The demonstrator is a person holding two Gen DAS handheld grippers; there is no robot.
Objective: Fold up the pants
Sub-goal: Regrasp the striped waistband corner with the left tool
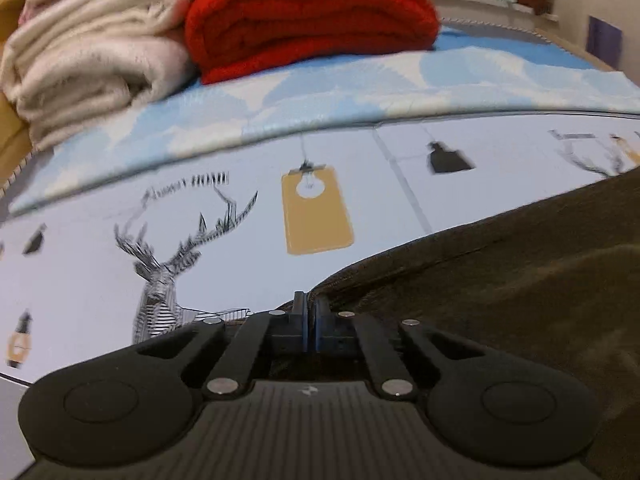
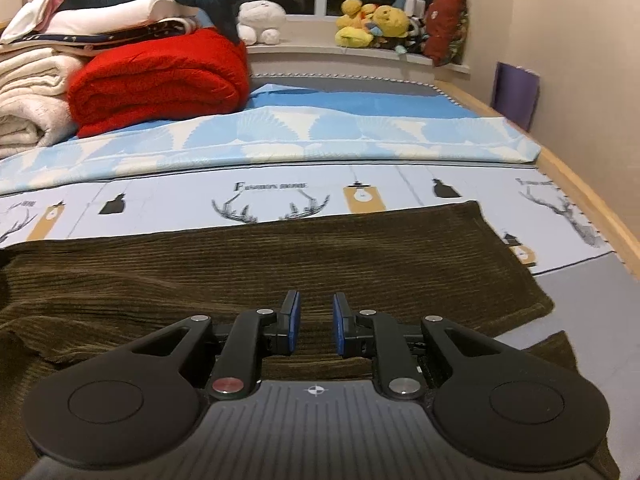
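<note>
A: Left matte black plastic two-finger gripper (image 1: 311, 312): ribbed dark grey deck with a small pale emblem, round black housing on each side, black link arms, silver pivot screws, blue pads on the black fingers (image 1: 300, 305).

B: Right matte black plastic two-finger gripper (image 2: 316, 316): same build, white crosshair mark on the ribbed deck. One pivot cap is red, the rest silver.
</note>
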